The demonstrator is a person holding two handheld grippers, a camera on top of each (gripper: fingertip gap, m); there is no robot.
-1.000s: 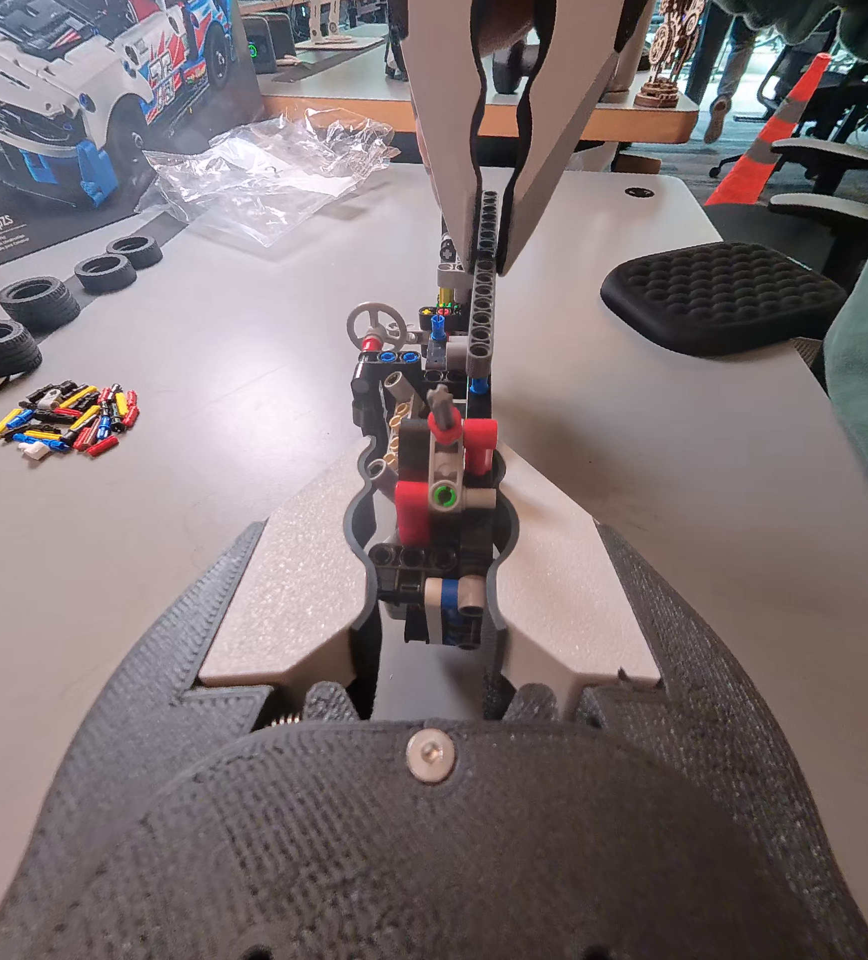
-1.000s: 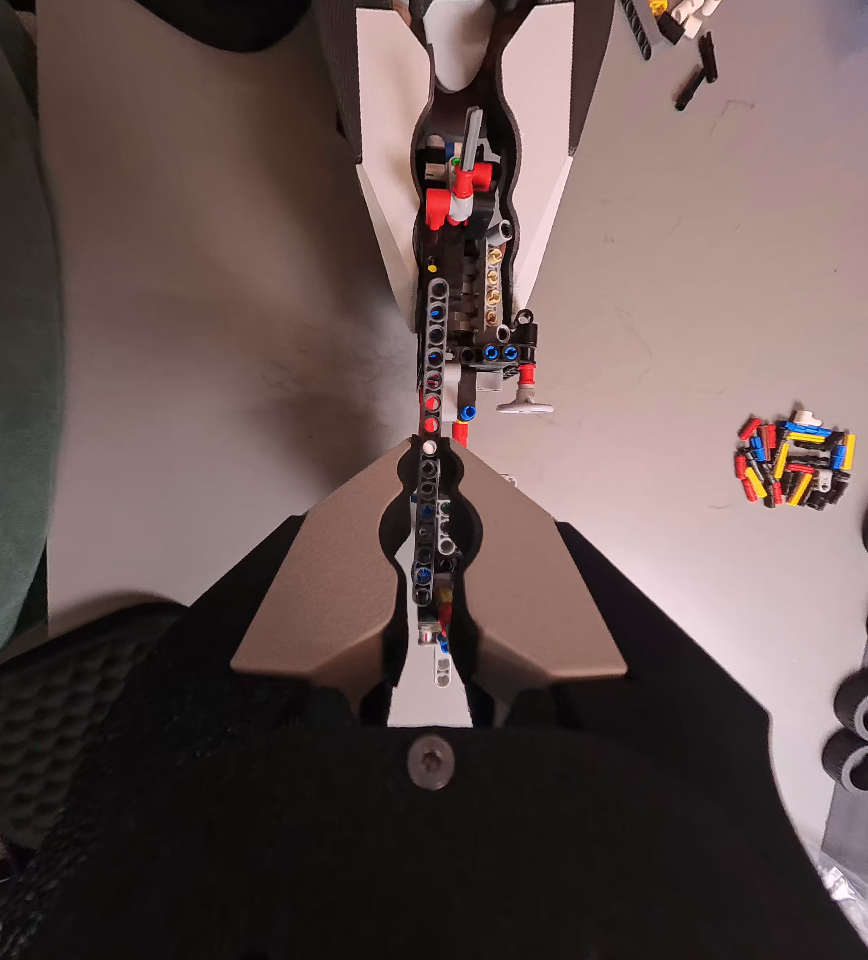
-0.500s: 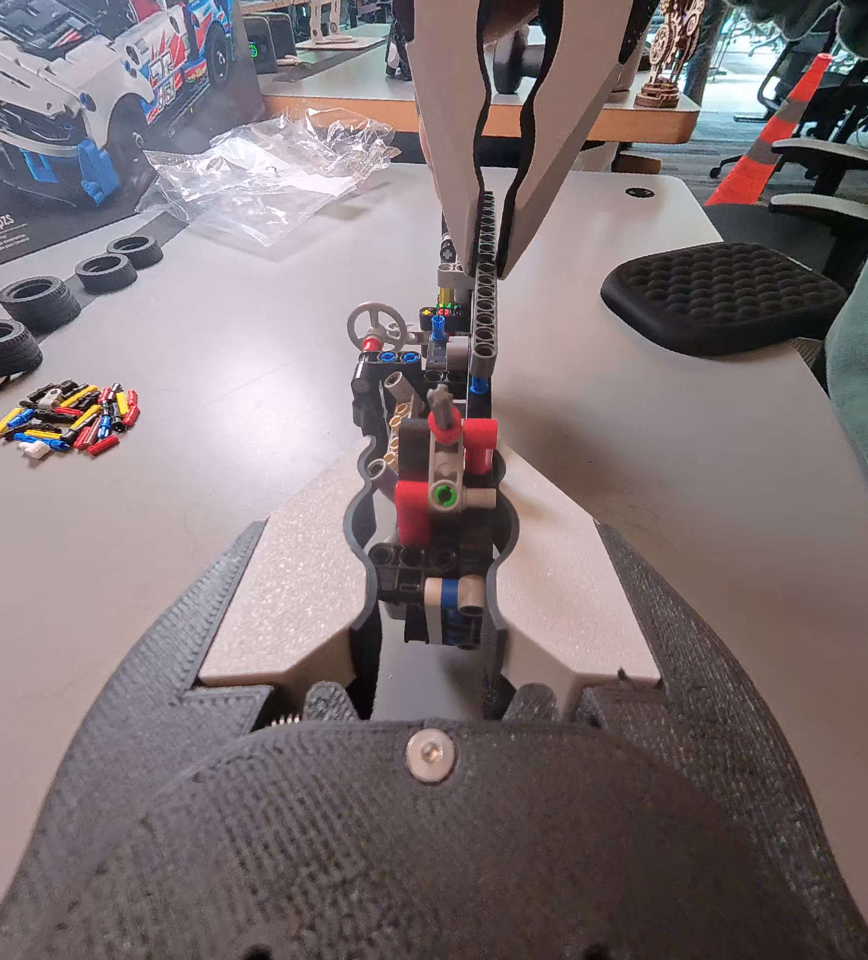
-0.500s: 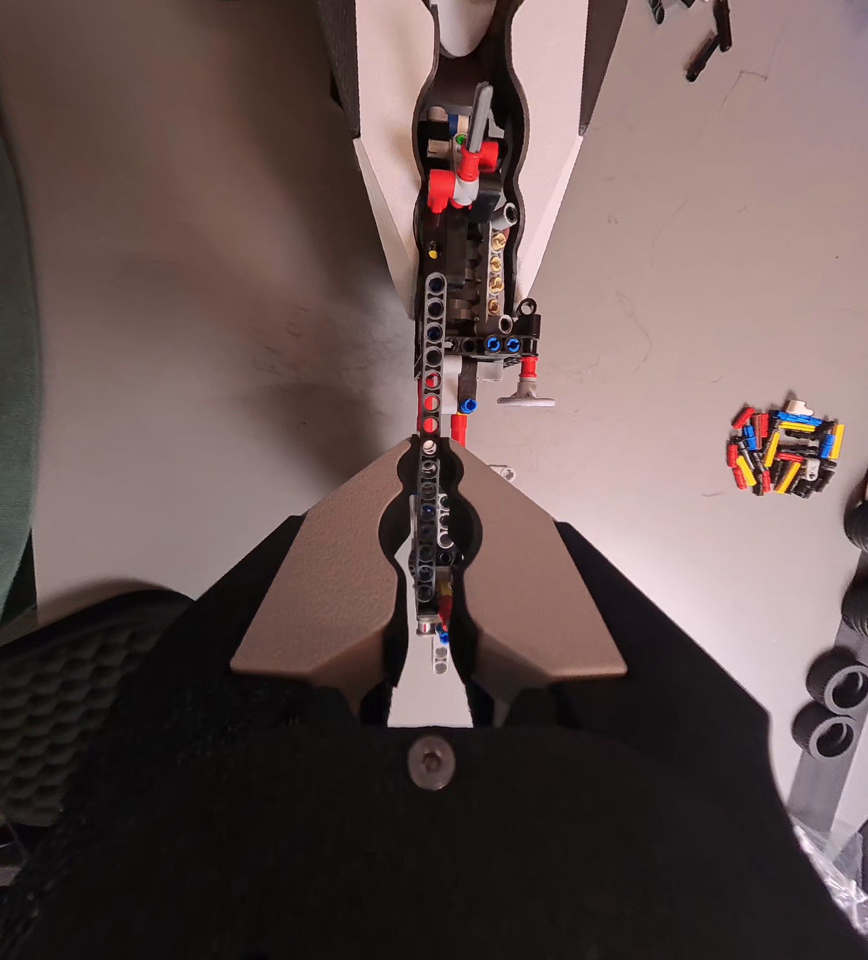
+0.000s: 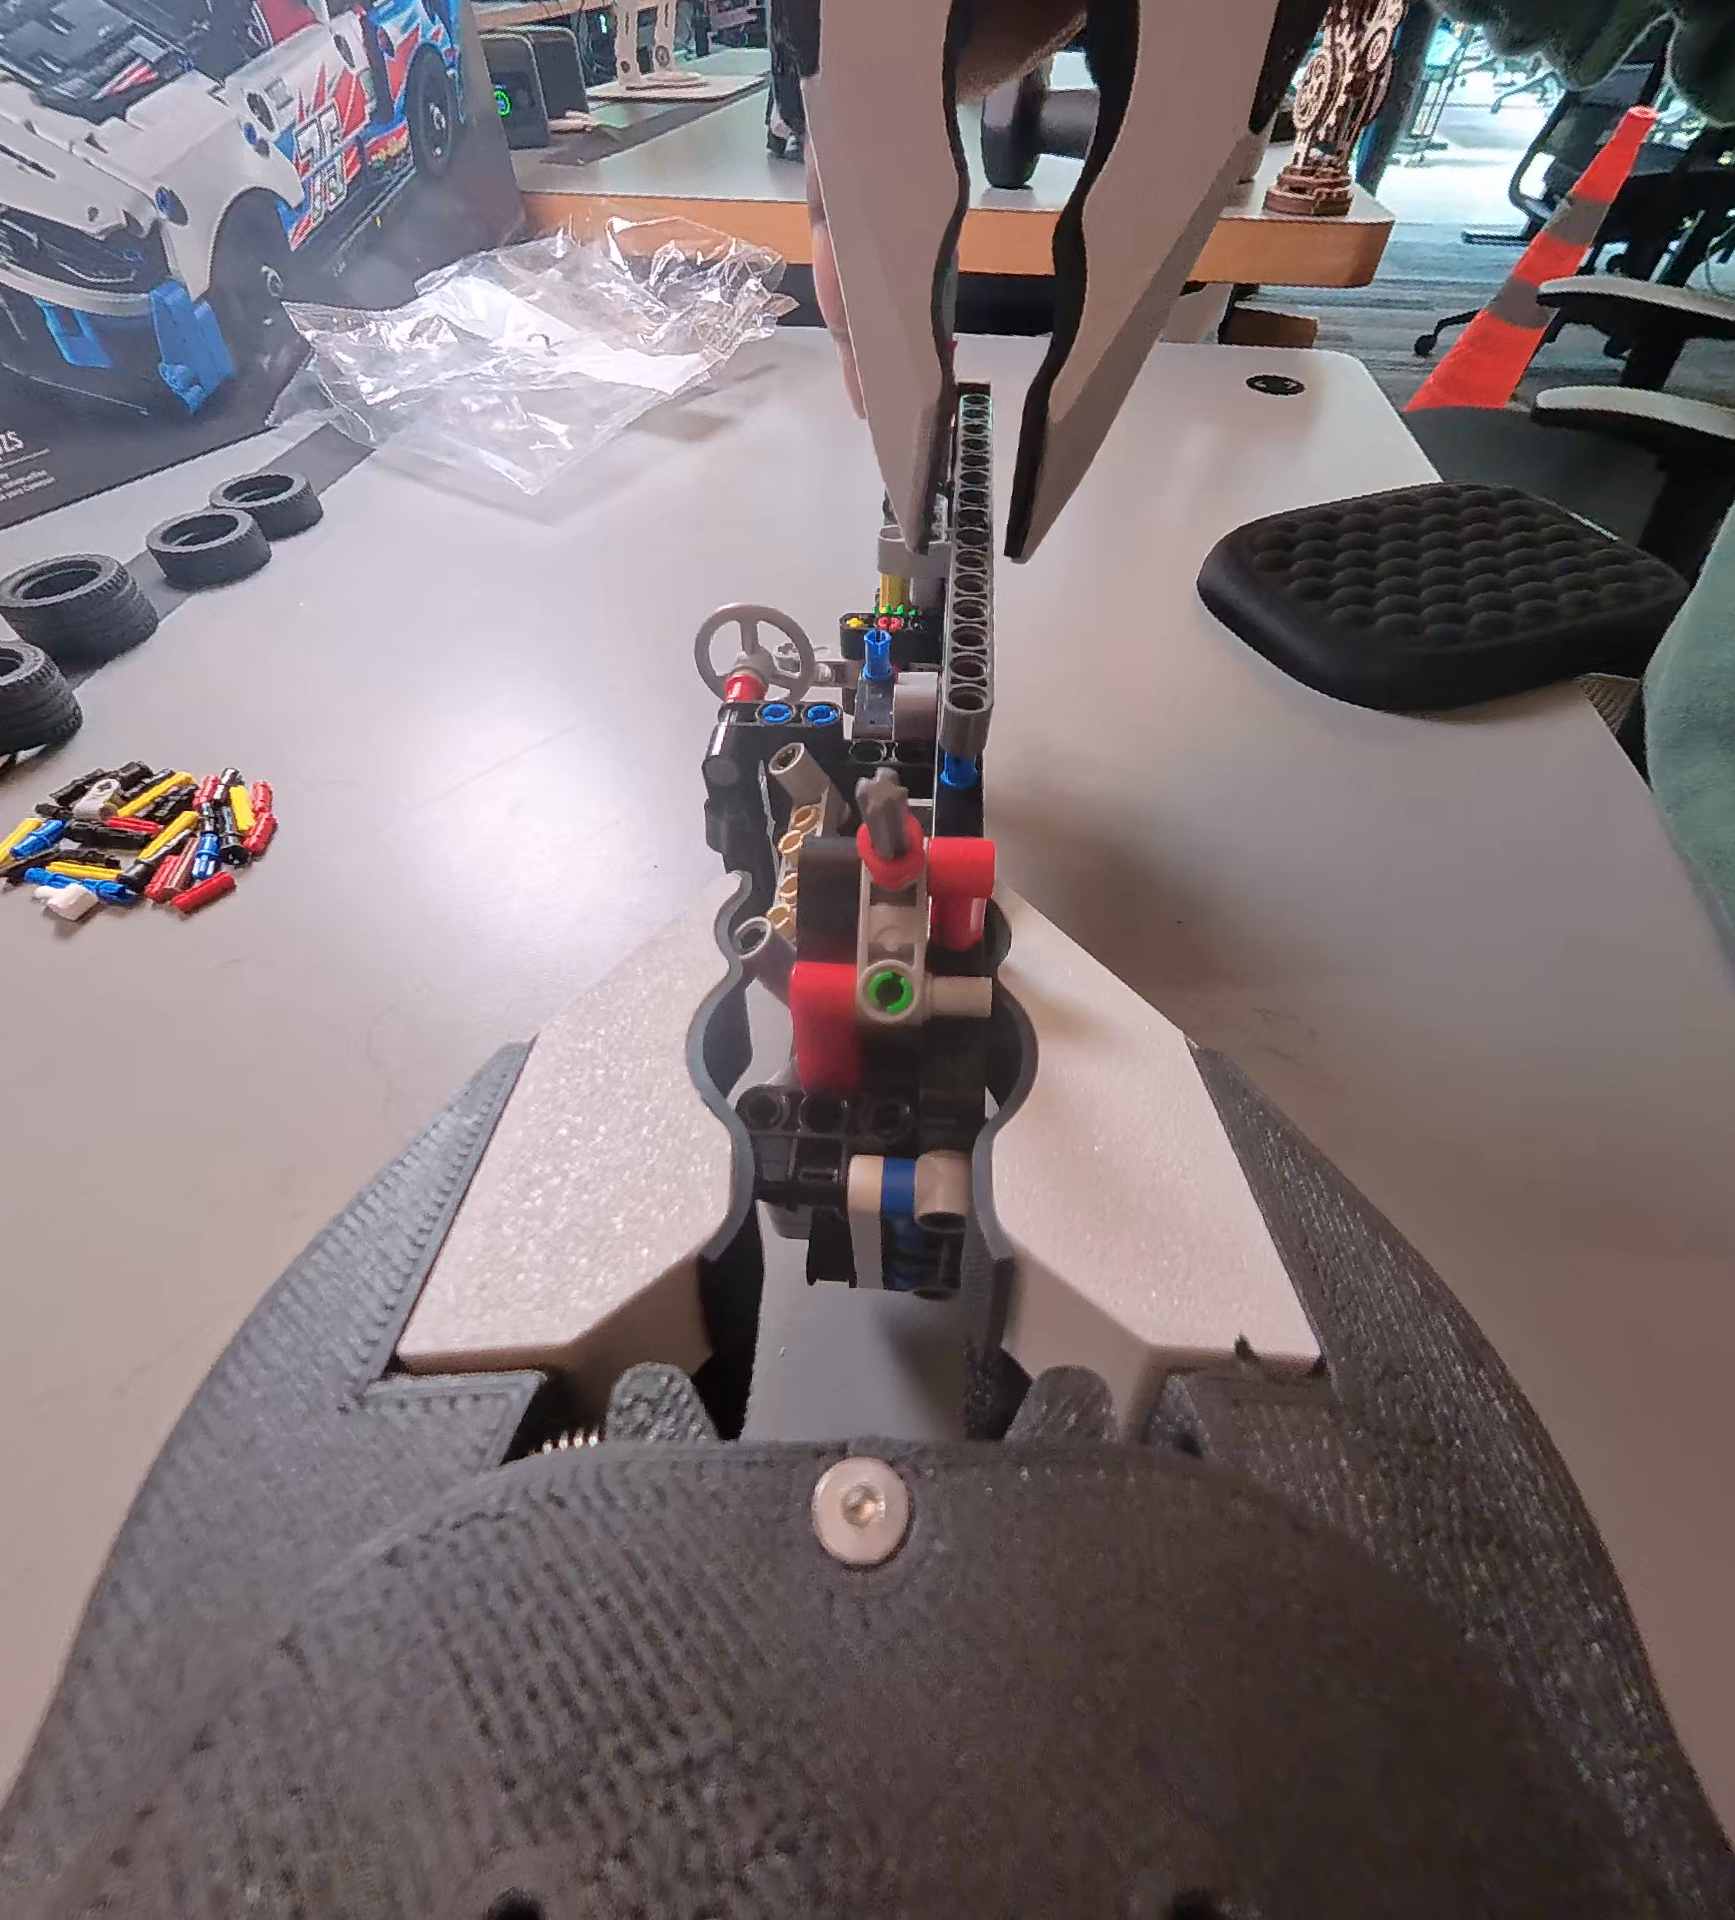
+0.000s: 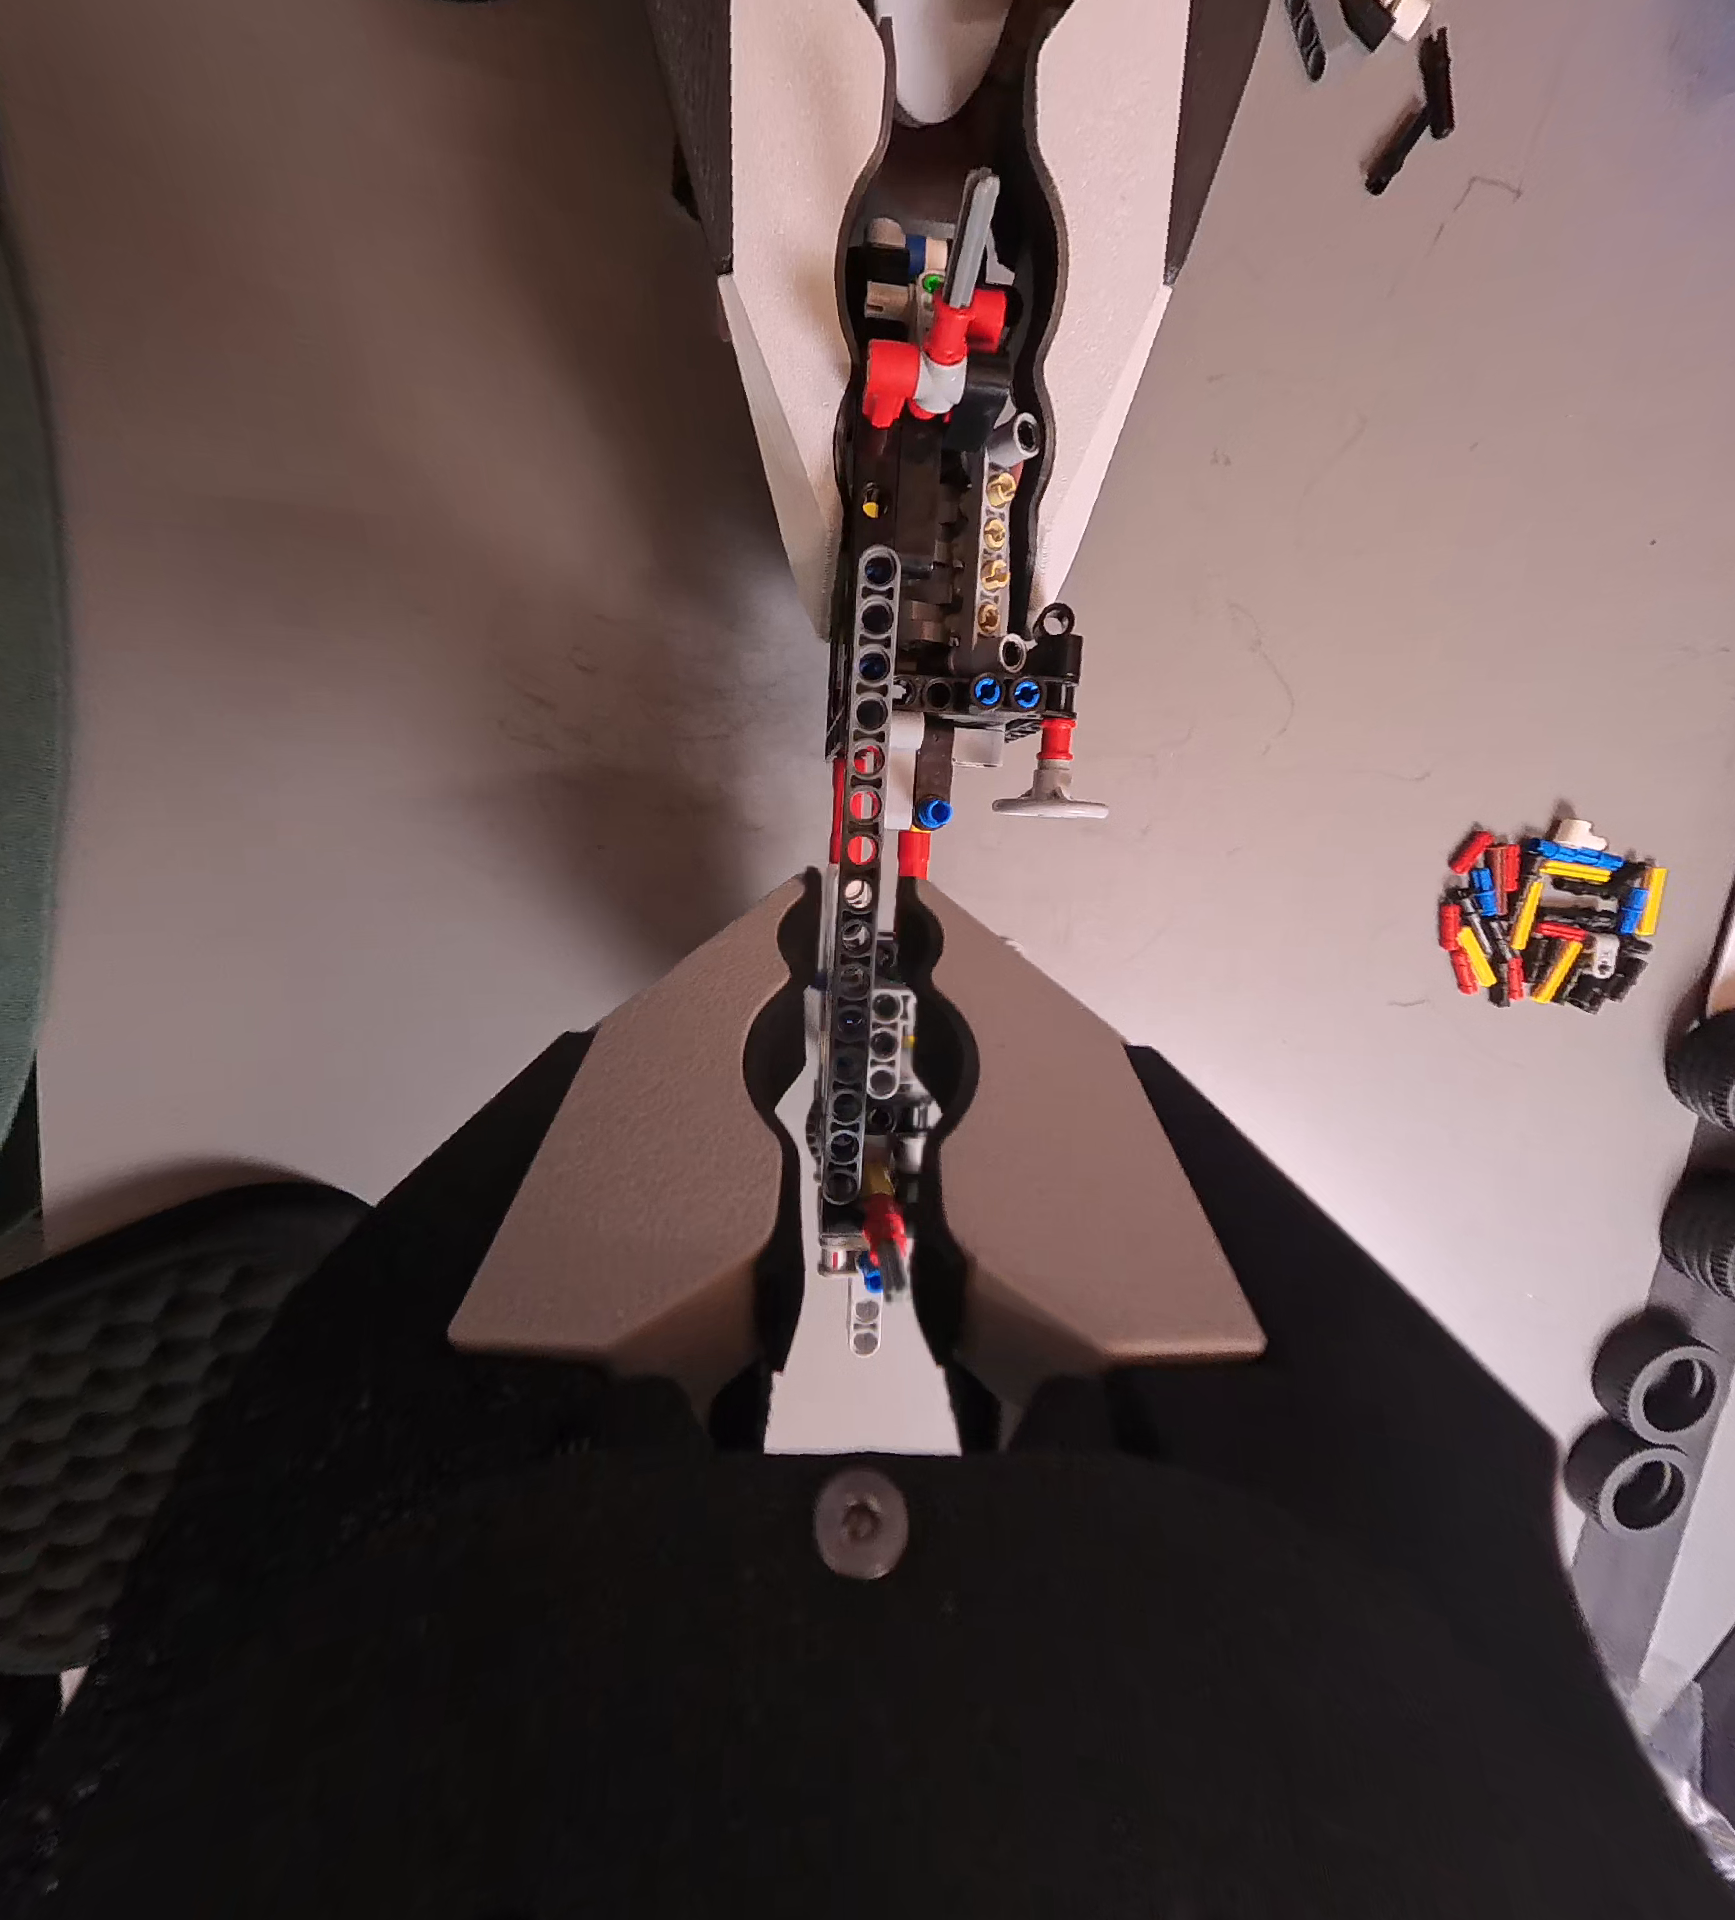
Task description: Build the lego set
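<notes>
The lego chassis assembly (image 5: 873, 977), black with red, grey and blue parts and a grey steering wheel (image 5: 751, 646), lies between the jaws of my left gripper (image 5: 868, 914), which is shut on its near end. A long dark beam with holes (image 5: 969, 582) runs along its right side. My right gripper (image 5: 967, 545) comes down from above over the beam's far end, jaws slightly apart, and the right finger stands off the beam. In the right wrist view the beam (image 6: 868, 727) runs between the right gripper's (image 6: 863, 888) parted jaws toward the left gripper (image 6: 936, 603).
A pile of small coloured pins (image 5: 130, 836) and several black tyres (image 5: 73, 613) lie at the left on the grey table (image 5: 1258, 935). The set's box (image 5: 115, 208) and a clear bag (image 5: 551, 343) are at the back left. A black pad (image 5: 1434, 592) sits at the right edge. The gap from one gripper's tips to the other's is roughly 7 cm.
My right gripper's jaws have opened a little, and its right finger has come off the beam. The left gripper and the assembly have stayed put.
</notes>
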